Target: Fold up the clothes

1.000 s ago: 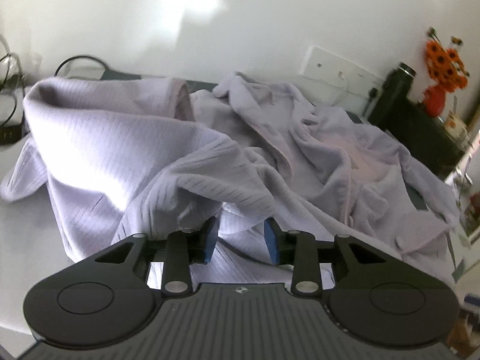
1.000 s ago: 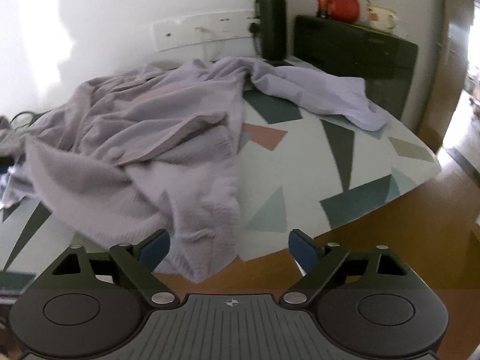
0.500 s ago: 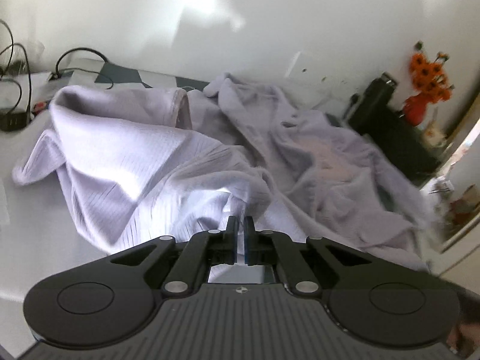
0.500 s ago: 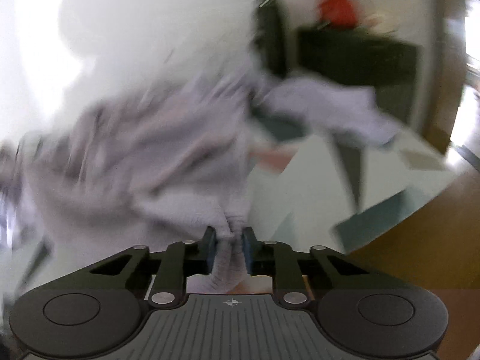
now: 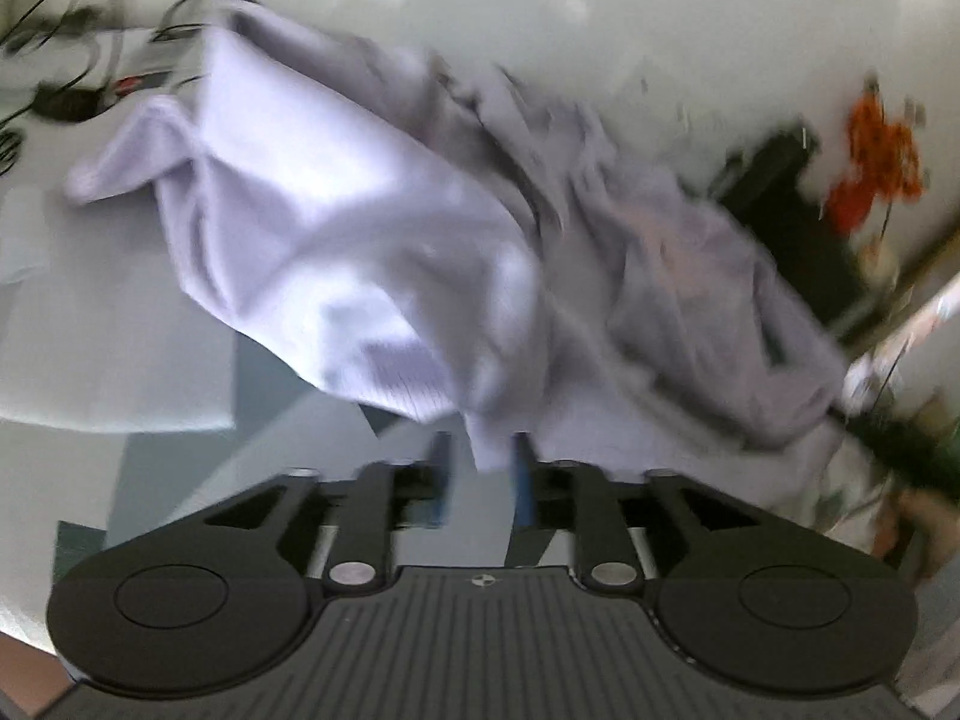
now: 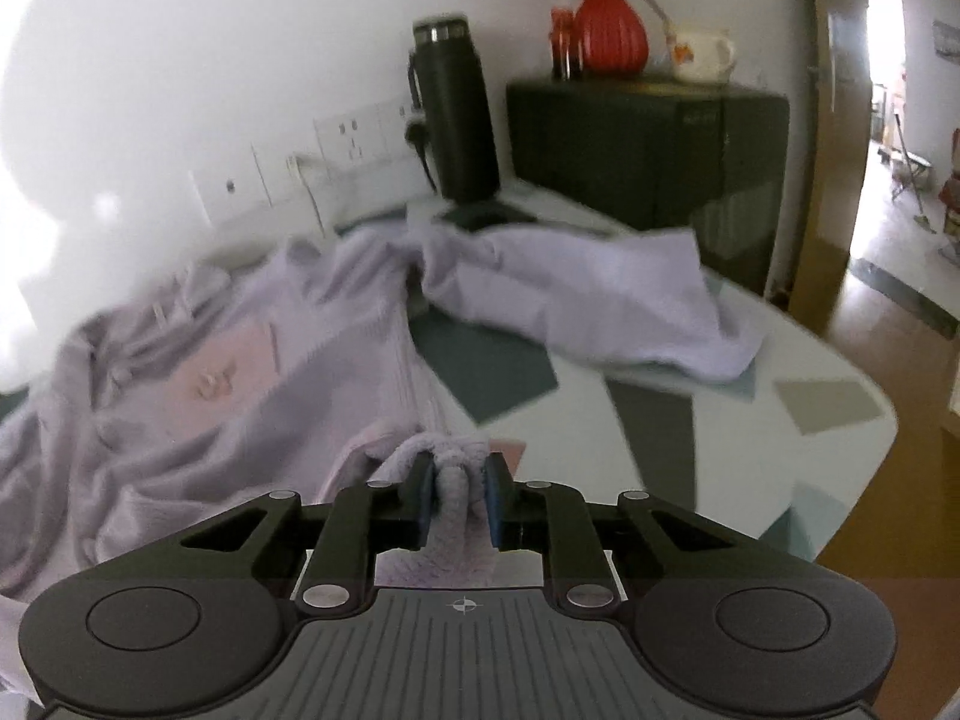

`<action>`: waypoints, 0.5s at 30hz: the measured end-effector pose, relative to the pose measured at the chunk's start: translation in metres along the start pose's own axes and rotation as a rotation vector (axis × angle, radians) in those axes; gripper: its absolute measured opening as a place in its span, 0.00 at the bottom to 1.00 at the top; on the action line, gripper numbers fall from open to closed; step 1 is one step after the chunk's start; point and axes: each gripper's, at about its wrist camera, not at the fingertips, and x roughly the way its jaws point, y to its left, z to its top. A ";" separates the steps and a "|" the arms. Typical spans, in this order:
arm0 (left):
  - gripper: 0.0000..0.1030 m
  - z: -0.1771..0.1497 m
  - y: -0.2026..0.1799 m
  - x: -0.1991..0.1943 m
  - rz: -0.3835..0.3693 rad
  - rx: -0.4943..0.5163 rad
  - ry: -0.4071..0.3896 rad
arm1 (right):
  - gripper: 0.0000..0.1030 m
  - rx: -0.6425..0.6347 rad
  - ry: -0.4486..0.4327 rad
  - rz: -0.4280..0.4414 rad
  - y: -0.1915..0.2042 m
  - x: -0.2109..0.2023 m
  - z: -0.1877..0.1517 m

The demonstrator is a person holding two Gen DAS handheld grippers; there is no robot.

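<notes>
One lilac garment (image 6: 252, 372) is all I have to fold, a soft ribbed knit sprawled in heaps across the patterned table (image 6: 660, 420), from the wall side down to the near edge. I judge it light and limp: it drapes, bunches and will not hold a line unless I keep it taut between two points. It should not slip much on rubber pads, but thick wads can creep out.

My right gripper (image 6: 457, 501) is clamped on a rolled wad of hem at the near edge of the table. That bite is bulky; a flatter pinch on a single edge would steer better. My left gripper (image 5: 480, 480) has its jaws opening, with a tongue of fabric hanging between them; the view is blurred, yet the pads look clear of the cloth, so I treat it as let go. A corner or seam is where I would take hold again.

Toward the far right corner one loose part lies flat, close to the table's rounded edge, with floor beyond. A black flask (image 6: 456, 114) stands by the wall sockets and a dark cabinet (image 6: 648, 150) with a red vase (image 6: 609, 30) sits behind. Cables (image 5: 72, 90) crowd the far left corner. The open stretch of tabletop at right-front is my best room for spreading.
</notes>
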 end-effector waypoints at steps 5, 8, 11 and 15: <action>0.51 0.000 -0.018 0.034 0.149 0.097 -0.028 | 0.35 0.025 0.025 0.010 -0.008 0.003 -0.017; 0.21 0.005 -0.010 0.045 0.161 0.050 -0.055 | 0.71 0.027 0.013 -0.004 -0.018 -0.003 -0.025; 0.08 0.007 -0.004 0.046 0.130 -0.012 -0.070 | 0.71 -0.002 -0.002 0.009 -0.029 -0.012 -0.032; 0.07 0.006 0.000 0.032 0.073 -0.055 -0.081 | 0.69 0.002 0.028 0.055 -0.044 -0.018 -0.042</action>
